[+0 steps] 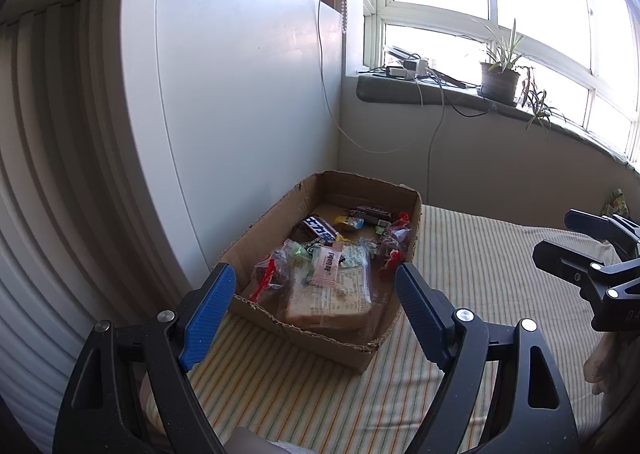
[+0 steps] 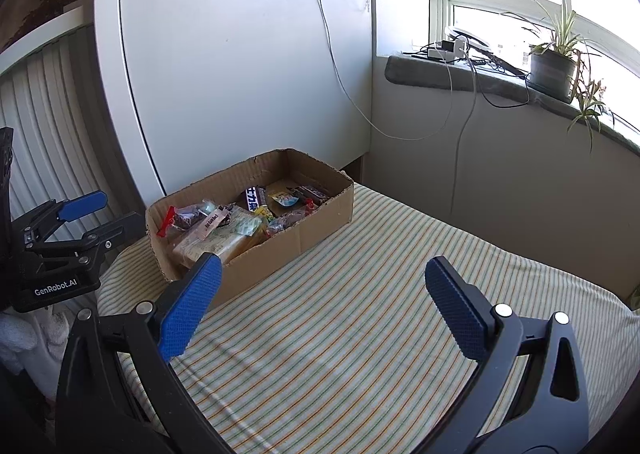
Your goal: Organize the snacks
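A shallow cardboard box (image 1: pixel 276 221) (image 2: pixel 316 225) stands on the striped tablecloth at the table's far left corner. It holds several wrapped snacks: a bagged sandwich (image 1: pixel 332 302) (image 2: pixel 212 246) at the near end, small candies (image 1: pixel 352 254) and dark chocolate bars (image 1: pixel 370 212) (image 2: pixel 312 191) at the far end. My left gripper (image 1: pixel 316 282) is open and empty, just in front of the box's near end; it also shows in the right wrist view (image 2: pixel 112 213). My right gripper (image 2: pixel 322 274) is open and empty over the bare cloth right of the box; it also shows in the left wrist view (image 1: pixel 580 238).
The striped tablecloth (image 2: pixel 380 314) covers the table. A white panel (image 1: pixel 240 93) stands right behind the box. A windowsill (image 2: pixel 460 77) with a potted plant (image 2: pixel 554 69), chargers and hanging cables (image 2: pixel 460 141) runs along the back. A green packet (image 1: pixel 616 203) lies at the table's far right.
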The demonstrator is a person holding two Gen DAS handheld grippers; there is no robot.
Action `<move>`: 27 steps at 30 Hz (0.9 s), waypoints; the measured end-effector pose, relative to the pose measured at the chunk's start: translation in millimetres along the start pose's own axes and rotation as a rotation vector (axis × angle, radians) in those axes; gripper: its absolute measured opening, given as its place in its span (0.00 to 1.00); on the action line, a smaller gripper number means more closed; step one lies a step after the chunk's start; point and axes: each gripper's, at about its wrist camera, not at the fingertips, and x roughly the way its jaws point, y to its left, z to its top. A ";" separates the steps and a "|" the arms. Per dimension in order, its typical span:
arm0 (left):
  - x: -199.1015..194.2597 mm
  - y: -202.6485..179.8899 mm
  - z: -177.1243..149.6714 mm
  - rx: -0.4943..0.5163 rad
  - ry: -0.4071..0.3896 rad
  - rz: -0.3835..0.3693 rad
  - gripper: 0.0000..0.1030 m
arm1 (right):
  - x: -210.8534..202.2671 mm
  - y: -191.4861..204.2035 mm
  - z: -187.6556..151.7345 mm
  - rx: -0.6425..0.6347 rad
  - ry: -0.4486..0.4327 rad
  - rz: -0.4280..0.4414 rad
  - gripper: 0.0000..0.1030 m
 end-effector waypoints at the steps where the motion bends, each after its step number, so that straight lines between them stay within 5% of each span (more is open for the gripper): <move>1: 0.3 -0.2 0.1 0.003 0.000 0.003 0.80 | 0.1 0.0 -0.1 0.000 0.001 0.000 1.00; 27: -1.7 -9.5 -2.0 0.032 -0.007 -0.006 0.80 | 1.4 -12.1 -6.9 0.015 0.013 -0.007 1.00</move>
